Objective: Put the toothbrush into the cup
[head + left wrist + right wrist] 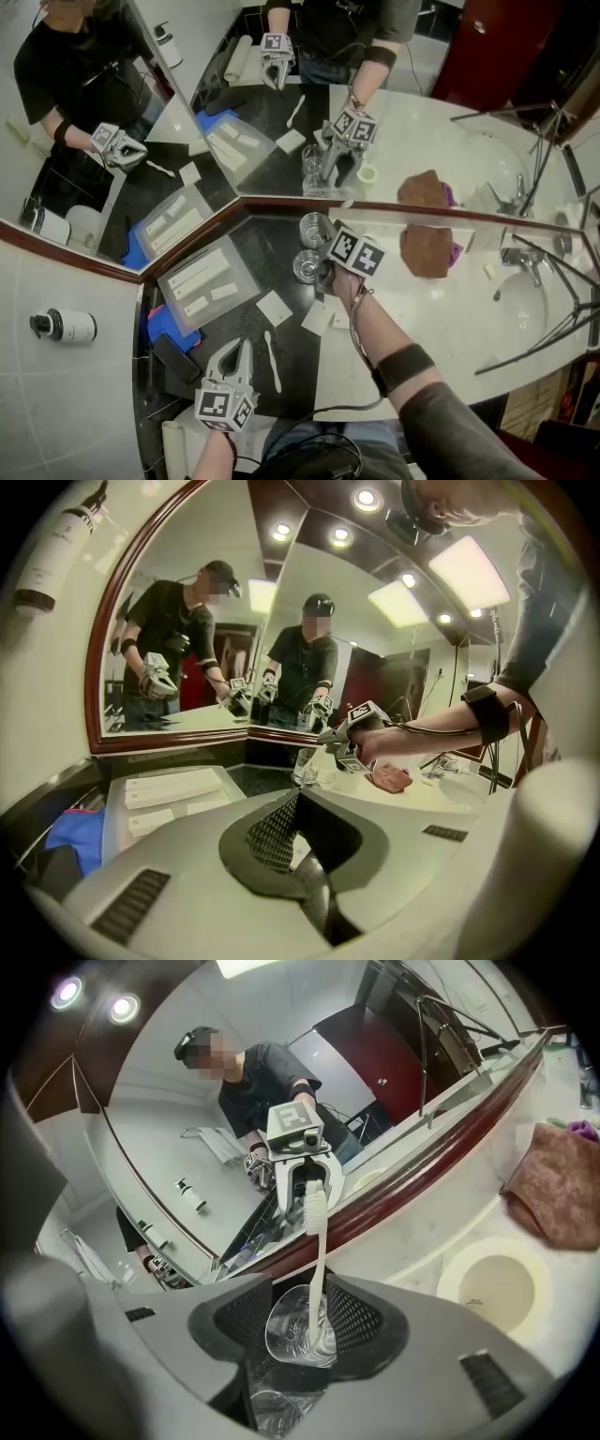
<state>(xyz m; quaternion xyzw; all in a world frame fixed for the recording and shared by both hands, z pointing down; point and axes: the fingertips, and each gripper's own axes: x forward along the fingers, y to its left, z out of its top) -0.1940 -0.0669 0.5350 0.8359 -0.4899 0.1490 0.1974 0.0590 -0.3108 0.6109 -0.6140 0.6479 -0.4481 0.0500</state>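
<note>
Standing in the glass cup (pixel 298 1327), the toothbrush (pixel 321 1241) points to 12 o'clock between the right gripper's (pixel 302 1305) released jaws. The left gripper (pixel 236 352) sits at 7 o'clock; clenched, empty.

The toothbrush (pixel 319 1241) is white and slim, with a straight handle and a pale bristle head. It stands inside the cup (pixel 300 1327), handle end down at the bottom and head well above the rim, pointing to about 12 o'clock with a slight lean toward 1 o'clock. The cup is a small clear glass tumbler, upright, its mouth open. It stands on the counter (pixel 412 1241), with the mirror's red-brown frame (pixel 422 1180) near it at its 12 o'clock.
</note>
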